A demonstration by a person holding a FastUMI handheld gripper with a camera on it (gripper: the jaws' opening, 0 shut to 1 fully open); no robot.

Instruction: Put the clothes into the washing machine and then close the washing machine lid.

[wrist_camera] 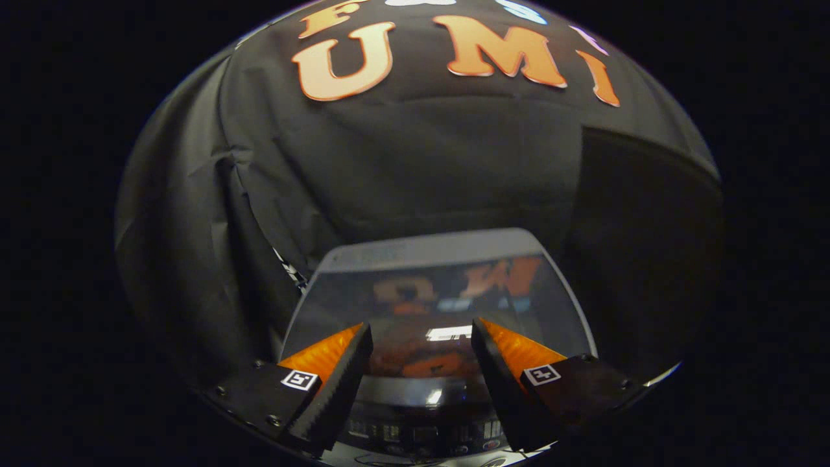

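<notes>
Black cloth hangs all round the booth, creased and draped in folds behind the machine, with a darker flat panel [639,259] standing off to one side of it. The light is dim; what brightness there is sits on the glossy top of the washing machine [428,395], which stands low and directly ahead of the tool [421,340].

One washing machine is here, a top-loader seen from its front edge. Its lid [434,295] is a single dark, glassy pane with a pale grey rim, lying down flat over the opening, its long axis running away from the tool toward the cloth wall, the far end narrower to the eye. The pane mirrors the wall above and a small bright strip of light. Through or on the glass, just between the fingers, there is an orange-brown patch; I cannot tell whether that is clothing inside or only reflection.

Nearer than the lid, a curved dark control strip [421,431] with a row of small buttons runs across the front.

The tool's two fingers [340,376] stand wide apart over the lid's near edge, gripping nothing.
</notes>
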